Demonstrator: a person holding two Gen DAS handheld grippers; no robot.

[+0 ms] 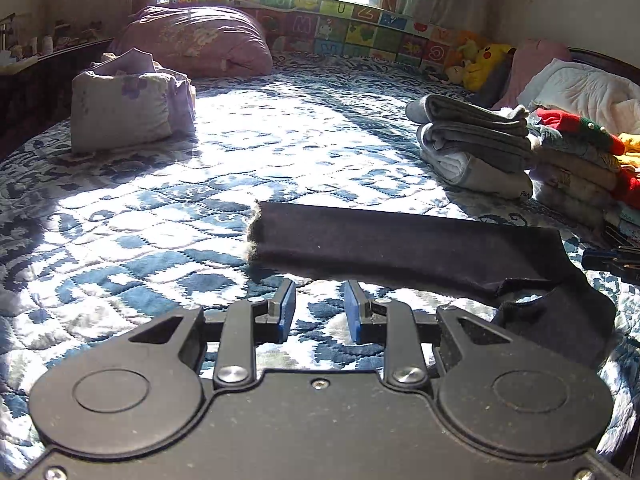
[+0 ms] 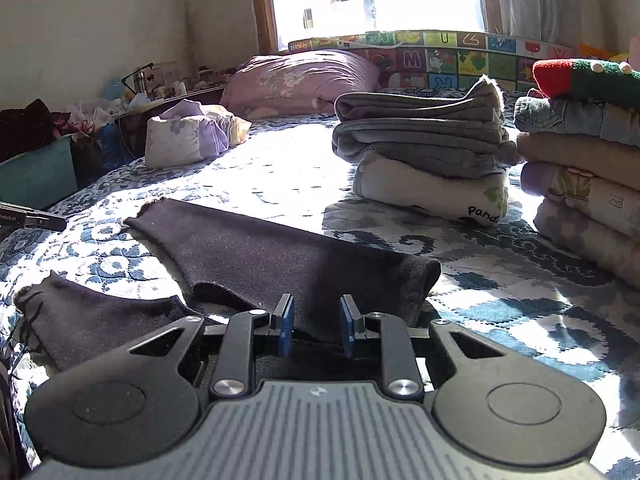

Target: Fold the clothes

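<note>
Lying flat on the blue and white quilted bed [image 1: 160,208], the soft dark cloth garment [image 2: 288,264] looks light and floppy. Both claws hang released just beside it, left claw [image 1: 319,310], right claw [image 2: 316,326]. Pinch its near edge.

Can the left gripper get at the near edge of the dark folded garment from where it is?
Probably yes: the left gripper is open, and only bare blue patterned quilt separates it from the dark folded garment.

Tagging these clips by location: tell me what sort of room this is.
A bedroom, most likely: a bed with a blue patterned quilt, a pink pillow under the window, and stacks of folded clothes.
</note>
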